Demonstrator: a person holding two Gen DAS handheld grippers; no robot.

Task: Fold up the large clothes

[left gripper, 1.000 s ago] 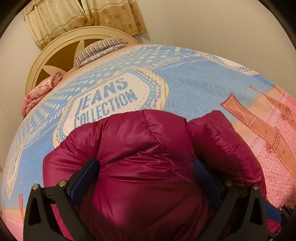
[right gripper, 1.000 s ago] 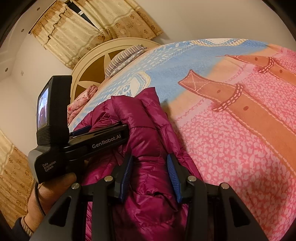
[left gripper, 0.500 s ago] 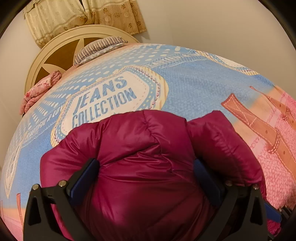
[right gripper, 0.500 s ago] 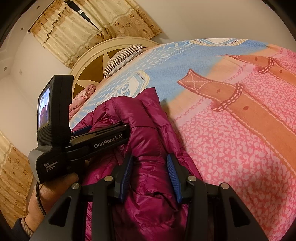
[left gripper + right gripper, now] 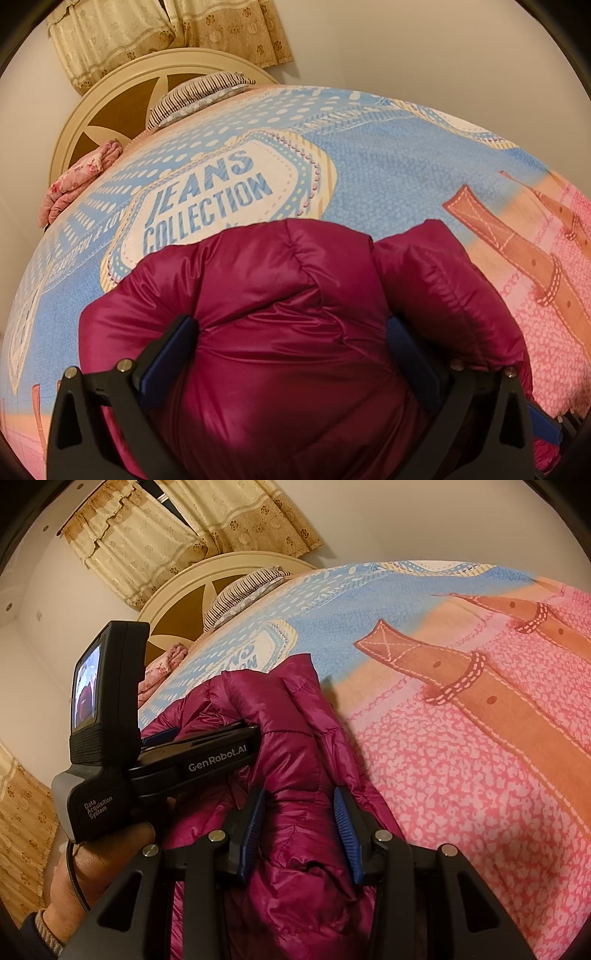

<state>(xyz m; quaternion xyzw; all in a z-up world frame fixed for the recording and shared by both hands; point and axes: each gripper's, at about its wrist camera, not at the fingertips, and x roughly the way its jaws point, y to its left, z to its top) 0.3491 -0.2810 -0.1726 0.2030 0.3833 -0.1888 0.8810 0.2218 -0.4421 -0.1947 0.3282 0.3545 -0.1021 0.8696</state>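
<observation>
While both sets of jaws press into it, the puffy magenta quilted down jacket (image 5: 280,332) lies bunched on the bed, on a printed bedspread (image 5: 388,177) of blue, pink and orange. Nearest the left wrist camera, the left gripper (image 5: 291,354) has its jaws spread wide around a thick mound of the shiny padding, one blue-lined finger sunk into the fabric on each side; a second padded lobe bulges just beside its right finger. From the right wrist camera, the right gripper (image 5: 301,830) has its jaws set narrower, pinching a raised fold of the same jacket between ribbed blue pads (image 5: 345,830). Just to its left, the left gripper's black body reads "GenRobot.AI", with a small lit screen (image 5: 86,686) on its back and a bare hand (image 5: 96,864) wrapped round its handle. Beyond the jacket, the bedspread shows a white "JEANS COLLECTION" badge (image 5: 221,199) and brown belt straps. Farther off, a striped pillow (image 5: 195,96) and a folded pink floral cloth (image 5: 81,177) rest against a round cream headboard (image 5: 122,110), with beige patterned curtains (image 5: 159,33) on the wall behind.
</observation>
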